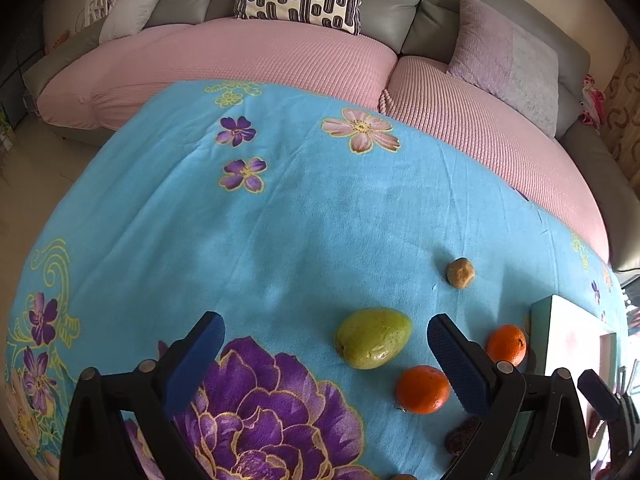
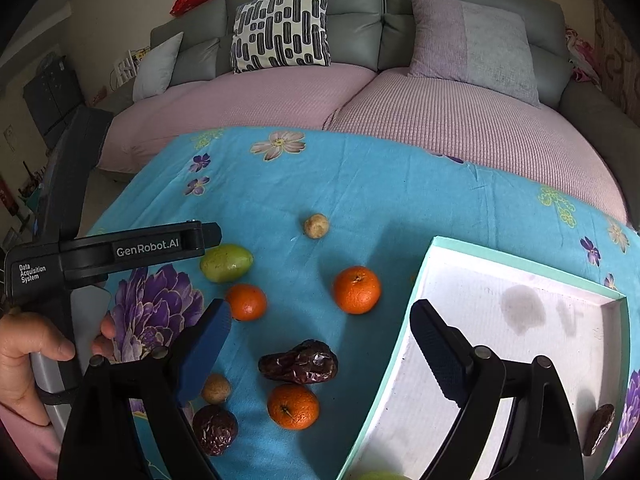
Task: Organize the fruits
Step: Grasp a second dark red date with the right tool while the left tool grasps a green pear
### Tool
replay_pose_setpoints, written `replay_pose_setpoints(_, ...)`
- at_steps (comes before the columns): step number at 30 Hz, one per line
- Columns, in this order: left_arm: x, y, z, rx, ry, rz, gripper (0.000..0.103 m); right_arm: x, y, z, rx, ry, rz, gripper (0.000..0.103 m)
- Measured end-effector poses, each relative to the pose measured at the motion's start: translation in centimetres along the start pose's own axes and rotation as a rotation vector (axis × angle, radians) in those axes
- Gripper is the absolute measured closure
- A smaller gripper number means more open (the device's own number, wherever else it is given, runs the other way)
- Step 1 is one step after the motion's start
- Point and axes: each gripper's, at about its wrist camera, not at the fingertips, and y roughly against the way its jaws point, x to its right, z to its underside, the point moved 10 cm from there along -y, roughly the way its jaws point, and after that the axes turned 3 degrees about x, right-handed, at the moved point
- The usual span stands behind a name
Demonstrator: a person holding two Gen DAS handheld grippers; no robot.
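Between the right gripper's fingers (image 2: 208, 344) lie a wrinkly dark red date (image 2: 299, 362) and a round orange (image 2: 293, 407). Ahead sit two more oranges (image 2: 357, 289) (image 2: 246, 301) and a green mango (image 2: 226, 263). The white tray (image 2: 460, 264) lies under the right finger.

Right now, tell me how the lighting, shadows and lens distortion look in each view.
Left wrist view: strong fisheye bend, the sofa bowing, dark corners; soft daylight, a faint shadow on the blue blanket. Right wrist view: same bending and dark corners; the white tray is washed out bright with a grey smudge on it; oranges cast soft shadows and stay sharp.
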Motion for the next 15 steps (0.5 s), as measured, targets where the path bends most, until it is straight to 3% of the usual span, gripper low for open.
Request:
replay_pose_setpoints(8,0.7,-1.7,1.2,-0.042,-0.007,0.047,0.003,-1.9,-3.2,3.3,-0.102,0.085,-0.010,0.012)
replay_pose_setpoints(15,1.3,-2.5,2.0,-0.059,-0.022,0.060,0.019,-1.9,-4.4,4.5,-0.133,0.104,0.016,0.015)
